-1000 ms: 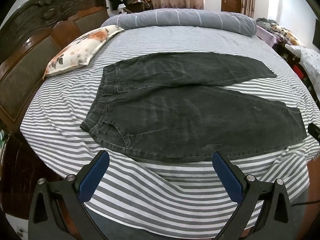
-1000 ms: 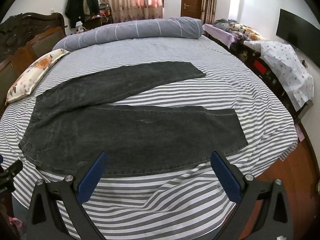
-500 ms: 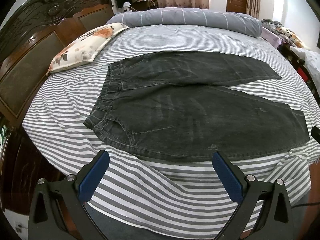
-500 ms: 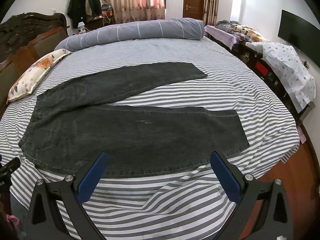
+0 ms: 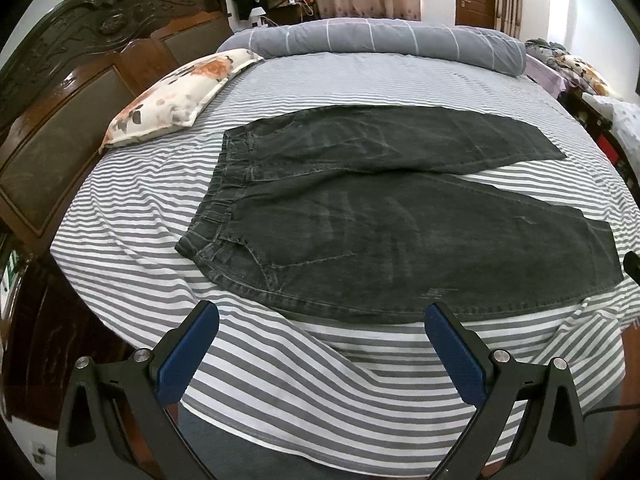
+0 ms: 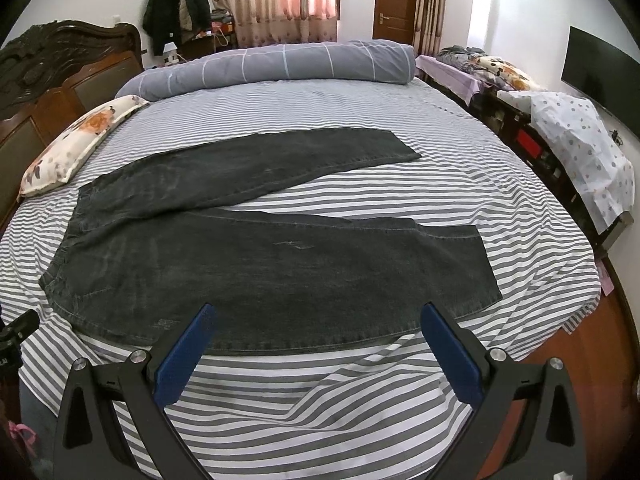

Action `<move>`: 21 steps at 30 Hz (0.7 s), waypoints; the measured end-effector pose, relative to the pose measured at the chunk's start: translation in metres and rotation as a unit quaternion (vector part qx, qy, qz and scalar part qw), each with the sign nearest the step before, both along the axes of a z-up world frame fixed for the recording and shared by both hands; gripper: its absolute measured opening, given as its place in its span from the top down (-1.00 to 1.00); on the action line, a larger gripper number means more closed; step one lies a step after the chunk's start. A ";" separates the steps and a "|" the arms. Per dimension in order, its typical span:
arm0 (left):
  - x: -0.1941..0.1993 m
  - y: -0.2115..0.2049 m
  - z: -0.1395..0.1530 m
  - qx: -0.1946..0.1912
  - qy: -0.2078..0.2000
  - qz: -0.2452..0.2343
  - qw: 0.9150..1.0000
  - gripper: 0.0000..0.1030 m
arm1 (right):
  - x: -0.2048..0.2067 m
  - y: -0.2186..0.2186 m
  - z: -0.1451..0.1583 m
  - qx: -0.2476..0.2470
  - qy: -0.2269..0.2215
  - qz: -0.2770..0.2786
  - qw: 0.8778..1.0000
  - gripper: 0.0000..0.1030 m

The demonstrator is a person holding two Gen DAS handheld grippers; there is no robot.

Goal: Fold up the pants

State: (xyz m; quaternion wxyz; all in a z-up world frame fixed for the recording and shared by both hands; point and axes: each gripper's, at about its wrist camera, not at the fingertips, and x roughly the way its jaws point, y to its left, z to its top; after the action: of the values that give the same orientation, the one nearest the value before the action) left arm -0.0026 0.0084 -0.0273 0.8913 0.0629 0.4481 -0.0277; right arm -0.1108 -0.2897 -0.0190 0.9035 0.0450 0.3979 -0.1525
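Note:
Dark grey denim pants point(image 5: 360, 232) lie flat on the striped bed, waistband to the left, both legs spread out to the right in a V. They also show in the right wrist view point(image 6: 256, 256). My left gripper point(image 5: 318, 320) is open and empty, hovering over the sheet just short of the pants' near edge, toward the waistband end. My right gripper point(image 6: 316, 318) is open and empty, at the near edge of the closer leg, toward the cuff end.
The bed has a grey-and-white striped sheet point(image 5: 280, 384). A floral pillow point(image 5: 180, 100) lies at the left by the dark wooden headboard point(image 5: 60, 92). A rolled grey duvet point(image 6: 276, 66) lies at the far side. A cluttered bench point(image 6: 560, 132) stands to the right.
Both grippers have drifted slightly; the pants now sit a little lower and nearer in each view. The pants lie as before, and both grippers stay open.

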 end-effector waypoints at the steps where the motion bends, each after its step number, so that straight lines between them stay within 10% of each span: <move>1: 0.000 0.000 0.000 0.000 0.000 0.001 1.000 -0.98 | 0.000 0.000 0.000 0.000 -0.001 0.000 1.000 -0.97; 21: -0.002 0.011 0.000 -0.005 0.000 0.018 1.000 -0.98 | 0.002 0.002 -0.003 0.001 0.001 0.004 1.000 -0.97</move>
State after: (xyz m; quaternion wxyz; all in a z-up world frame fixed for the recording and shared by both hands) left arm -0.0043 0.0190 -0.0270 0.8920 0.0503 0.4490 -0.0135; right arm -0.1090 -0.2875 -0.0219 0.9038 0.0443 0.3989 -0.1488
